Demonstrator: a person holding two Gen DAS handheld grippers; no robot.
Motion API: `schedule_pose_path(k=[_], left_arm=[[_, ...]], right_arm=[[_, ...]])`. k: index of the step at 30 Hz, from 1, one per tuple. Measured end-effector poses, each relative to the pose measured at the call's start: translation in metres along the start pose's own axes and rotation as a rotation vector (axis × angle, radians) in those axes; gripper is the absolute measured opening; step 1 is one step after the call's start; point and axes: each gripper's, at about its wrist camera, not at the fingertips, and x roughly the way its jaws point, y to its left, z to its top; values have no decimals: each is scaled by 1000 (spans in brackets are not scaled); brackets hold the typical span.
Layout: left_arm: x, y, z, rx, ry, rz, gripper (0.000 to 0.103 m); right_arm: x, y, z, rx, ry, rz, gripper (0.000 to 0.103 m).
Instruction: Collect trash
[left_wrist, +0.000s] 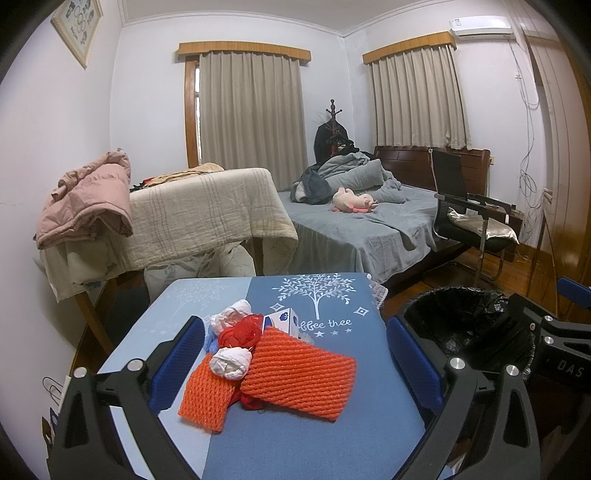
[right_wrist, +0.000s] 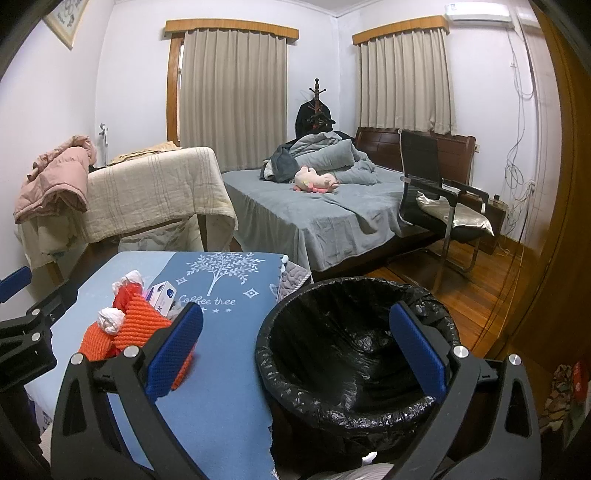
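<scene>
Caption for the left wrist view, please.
Open left gripper poised over a pile of orange foam netting and crumpled tissue on the blue table, black-lined trash bin alongside.

My own blue finger hid part of the orange foam net. The little box sat half behind the pile, its words too small to read.

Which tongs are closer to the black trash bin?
Right. The right tongs hang open just over the trash bin, one finger above its mouth. The left tongs sit open beside it, over the orange trash pile on the table.
</scene>
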Motion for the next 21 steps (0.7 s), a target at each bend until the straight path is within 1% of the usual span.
schedule_pose_path(k=[4,10,21], left_arm=[[0,0,0,-1,1,0,97],[0,0,0,0,0,0,97],[0,0,0,-2,1,0,97]], right_arm=[[0,-1,0,-1,2,1,98],[0,8,1,-2,1,2,98],[1,6,1,-1,0,2,98]])
